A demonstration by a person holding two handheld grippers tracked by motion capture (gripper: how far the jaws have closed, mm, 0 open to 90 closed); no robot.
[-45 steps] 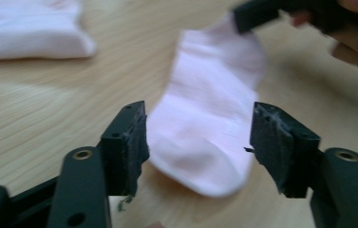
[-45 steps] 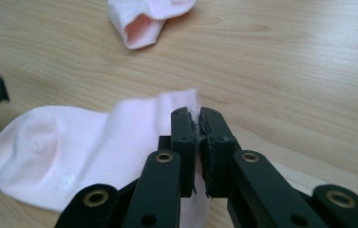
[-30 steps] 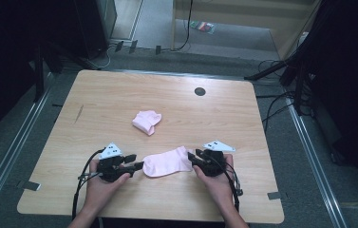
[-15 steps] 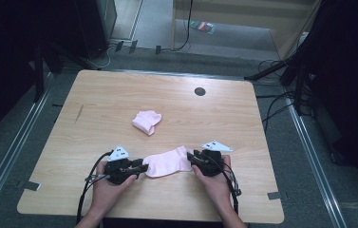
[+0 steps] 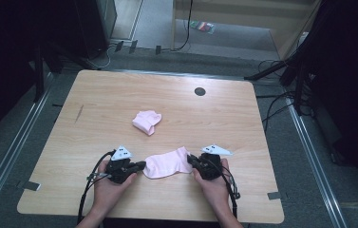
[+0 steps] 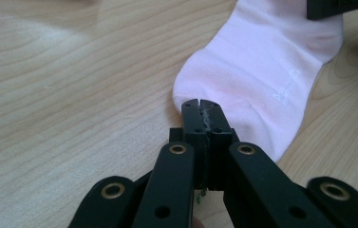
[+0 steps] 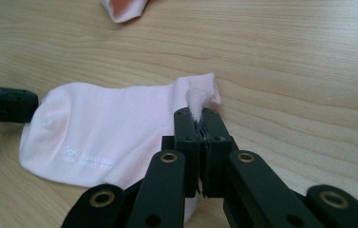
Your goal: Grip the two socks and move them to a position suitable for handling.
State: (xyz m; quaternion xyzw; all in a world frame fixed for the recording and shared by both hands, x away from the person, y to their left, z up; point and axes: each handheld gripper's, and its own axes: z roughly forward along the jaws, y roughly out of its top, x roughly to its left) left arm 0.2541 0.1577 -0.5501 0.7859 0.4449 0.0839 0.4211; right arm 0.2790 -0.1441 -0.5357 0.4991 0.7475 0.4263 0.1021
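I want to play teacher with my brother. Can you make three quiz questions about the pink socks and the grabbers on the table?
1. True or false: the flat sock lies between the left gripper and the right gripper.
2. How many pink socks are on the table?
3. The folded sock is: A) in a gripper, B) lying alone farther up the table, C) on the floor.

Key:
1. True; each gripper is shut on one end.
2. Two.
3. B.

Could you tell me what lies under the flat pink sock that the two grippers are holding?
The flat pink sock lies on the wooden table, bare around its edges. Left gripper and right gripper pinch opposite ends. Anything directly beneath it is covered.
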